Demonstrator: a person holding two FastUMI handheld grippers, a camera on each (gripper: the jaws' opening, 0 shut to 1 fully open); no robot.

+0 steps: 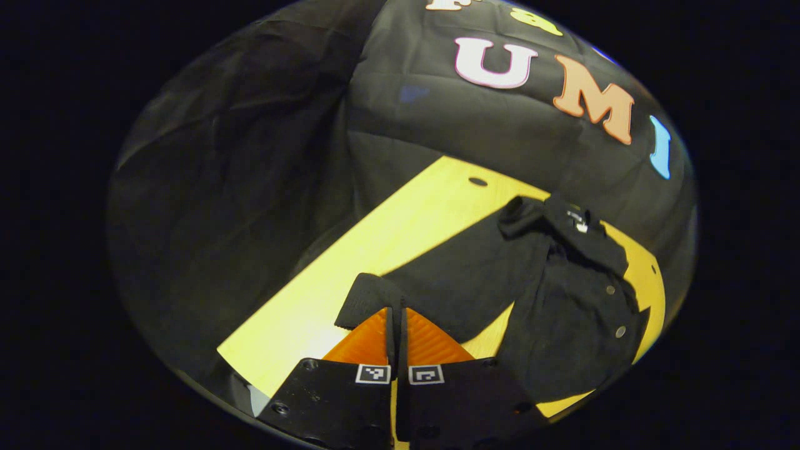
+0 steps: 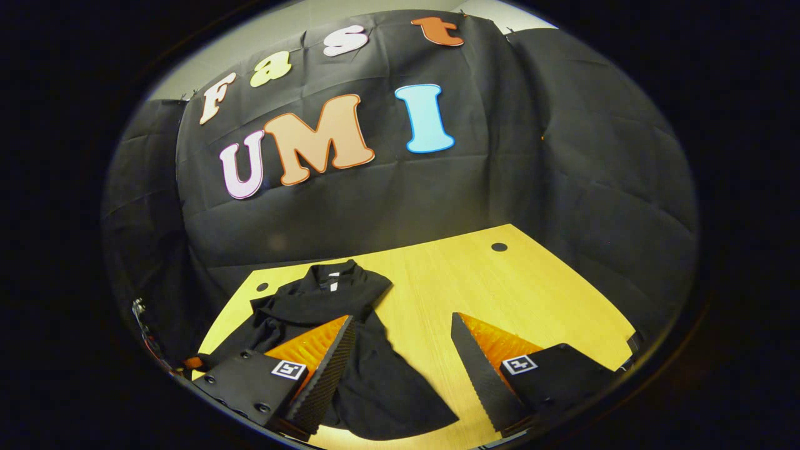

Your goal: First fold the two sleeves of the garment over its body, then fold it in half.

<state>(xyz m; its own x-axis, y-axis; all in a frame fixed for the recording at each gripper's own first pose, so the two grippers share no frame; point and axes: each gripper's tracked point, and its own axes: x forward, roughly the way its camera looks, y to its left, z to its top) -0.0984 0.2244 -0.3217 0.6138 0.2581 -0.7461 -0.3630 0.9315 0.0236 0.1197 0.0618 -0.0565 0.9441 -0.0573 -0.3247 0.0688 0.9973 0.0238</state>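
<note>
A black garment [image 1: 575,312] with metal snaps lies on the yellow table [image 1: 387,237], collar toward the booth wall. One long sleeve [image 1: 462,269] stretches from the shoulder toward me. Its cuff [image 1: 362,297] sits at the tips of my left gripper [image 1: 397,309], whose fingers are shut together on the cuff's edge. In the right gripper view the garment [image 2: 375,381] lies crumpled at the left of the table [image 2: 531,300], with a fold of cloth [image 2: 337,297] laid across its chest. My right gripper [image 2: 403,320] hovers open above its lower part, with nothing between the fingers.
The black cloth wall [image 2: 406,200] closes the table's far side and right side. Round cable holes [image 2: 499,246] [image 2: 261,287] sit near the far corners. Bare tabletop spreads to the right of the garment in the right gripper view.
</note>
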